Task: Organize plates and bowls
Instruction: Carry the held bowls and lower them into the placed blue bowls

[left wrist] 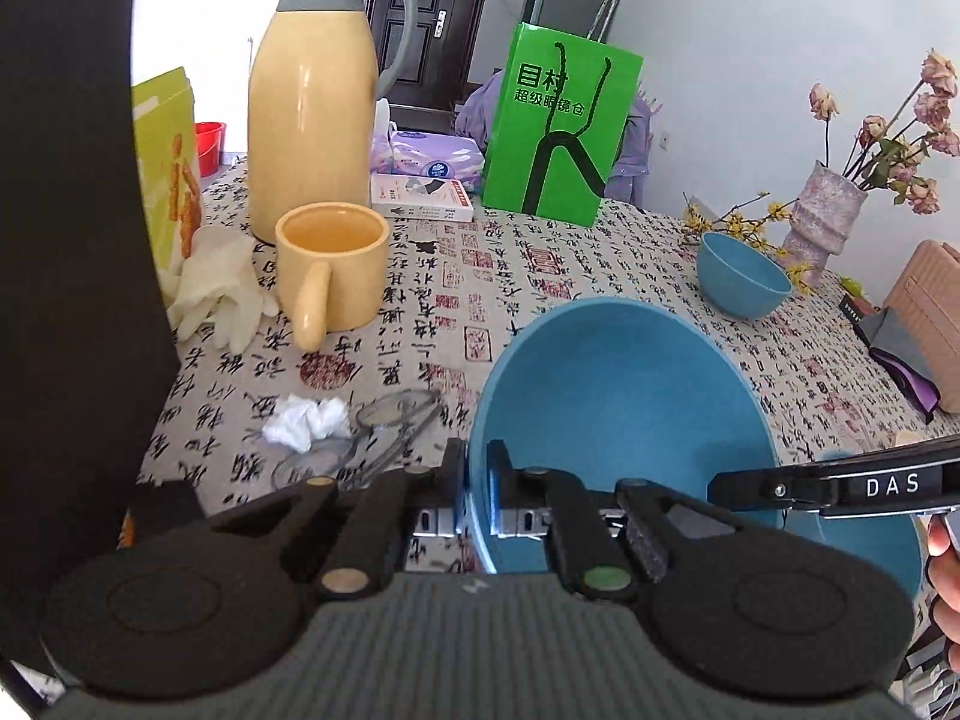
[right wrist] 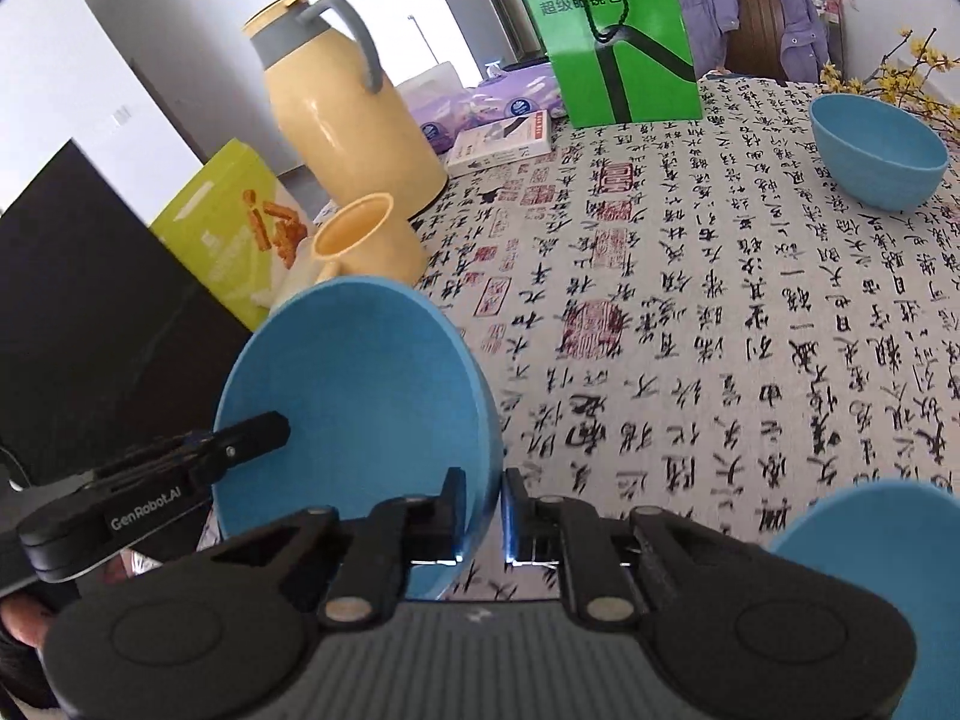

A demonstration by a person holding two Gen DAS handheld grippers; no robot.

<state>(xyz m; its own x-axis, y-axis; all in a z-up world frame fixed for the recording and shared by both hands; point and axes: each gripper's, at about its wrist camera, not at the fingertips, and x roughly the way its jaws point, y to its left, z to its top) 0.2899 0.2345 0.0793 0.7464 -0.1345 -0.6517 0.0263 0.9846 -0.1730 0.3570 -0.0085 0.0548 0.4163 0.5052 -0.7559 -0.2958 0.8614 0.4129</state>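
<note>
My left gripper (left wrist: 477,483) is shut on the near-left rim of a large blue bowl (left wrist: 624,408) and holds it tilted above the table. My right gripper (right wrist: 485,504) is shut on the right rim of the same blue bowl (right wrist: 360,396), and its side shows in the left wrist view (left wrist: 840,489). A second blue dish (right wrist: 888,588) lies low at the right, also seen behind the held bowl (left wrist: 864,546). A smaller blue bowl (left wrist: 743,276) (right wrist: 879,150) stands upright far right on the table.
A yellow mug (left wrist: 330,276), a yellow thermos (left wrist: 312,96), white gloves (left wrist: 216,294), crumpled tissue (left wrist: 306,420) and glasses (left wrist: 384,420) lie at the left. A green bag (left wrist: 558,126), a flower vase (left wrist: 825,219) and a pink box (left wrist: 930,312) stand at the back and right. A black panel (right wrist: 90,312) stands at the left.
</note>
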